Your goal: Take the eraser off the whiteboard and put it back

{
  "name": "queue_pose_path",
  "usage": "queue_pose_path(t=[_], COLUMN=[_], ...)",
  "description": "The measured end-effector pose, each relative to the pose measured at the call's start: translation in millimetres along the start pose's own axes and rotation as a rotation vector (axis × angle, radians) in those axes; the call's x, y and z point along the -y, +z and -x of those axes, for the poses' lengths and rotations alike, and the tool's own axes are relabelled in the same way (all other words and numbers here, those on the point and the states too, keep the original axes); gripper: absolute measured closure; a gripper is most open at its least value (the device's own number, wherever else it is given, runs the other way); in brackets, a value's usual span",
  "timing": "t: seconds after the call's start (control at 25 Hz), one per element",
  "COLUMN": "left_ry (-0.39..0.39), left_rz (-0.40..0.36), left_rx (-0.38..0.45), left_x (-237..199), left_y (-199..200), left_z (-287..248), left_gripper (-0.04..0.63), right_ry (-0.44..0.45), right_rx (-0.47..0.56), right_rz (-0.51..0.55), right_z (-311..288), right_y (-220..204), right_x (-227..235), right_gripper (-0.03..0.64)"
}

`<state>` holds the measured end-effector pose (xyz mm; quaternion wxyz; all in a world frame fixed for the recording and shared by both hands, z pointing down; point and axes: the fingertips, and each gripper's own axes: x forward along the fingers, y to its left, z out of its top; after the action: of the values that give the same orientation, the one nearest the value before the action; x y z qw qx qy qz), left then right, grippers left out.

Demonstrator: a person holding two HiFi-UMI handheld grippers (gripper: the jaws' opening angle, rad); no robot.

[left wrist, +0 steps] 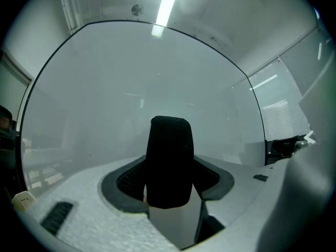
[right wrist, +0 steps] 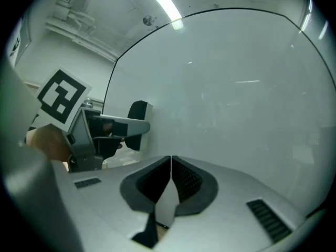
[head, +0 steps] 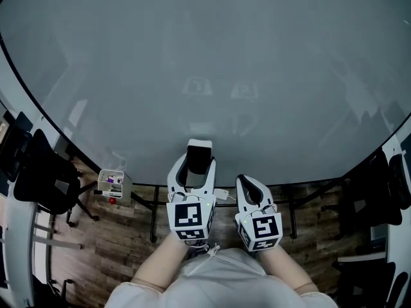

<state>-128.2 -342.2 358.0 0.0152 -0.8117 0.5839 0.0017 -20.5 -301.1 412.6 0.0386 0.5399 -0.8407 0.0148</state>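
The large whiteboard (head: 205, 63) fills the head view ahead of me. My left gripper (head: 192, 167) is shut on the eraser (head: 199, 154), a block with a white body and black felt. In the left gripper view the felt face of the eraser (left wrist: 169, 161) stands upright between the pads and points back at the camera. The right gripper view shows the eraser (right wrist: 139, 112) from the side, its white side turned to the whiteboard (right wrist: 236, 88) and close to it; I cannot tell if they touch. My right gripper (right wrist: 171, 164) is shut on nothing, level and just right of the left gripper (right wrist: 113, 126).
A small white caddy (head: 113, 183) with markers hangs at the board's lower left. Black chairs stand at the left (head: 38, 172) and right (head: 379, 191). The board's black stand legs (head: 153, 217) rest on a wooden floor below my hands.
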Motion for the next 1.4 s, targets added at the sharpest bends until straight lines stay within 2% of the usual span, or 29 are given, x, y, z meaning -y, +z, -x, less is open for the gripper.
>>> queue_pose_path(t=[0.72, 1.12, 1.4], left_ry=[0.036, 0.028, 0.015], left_rz=[-0.002, -0.066, -0.029], left_rx=[0.036, 0.032, 0.003], left_x=[-1, 0, -5], left_y=[0, 0, -21], left_z=[-18, 0, 23], left_gripper=[0.344, 0.334, 0.334], right_ry=[-0.011, -0.013, 0.006], right_rx=[-0.022, -0.021, -0.014], right_rz=[0.0, -0.025, -0.041], right_z=[-3, 3, 3], right_y=[-4, -8, -10], right_x=[14, 8, -16], right_gripper=[0.588, 0.588, 0.588])
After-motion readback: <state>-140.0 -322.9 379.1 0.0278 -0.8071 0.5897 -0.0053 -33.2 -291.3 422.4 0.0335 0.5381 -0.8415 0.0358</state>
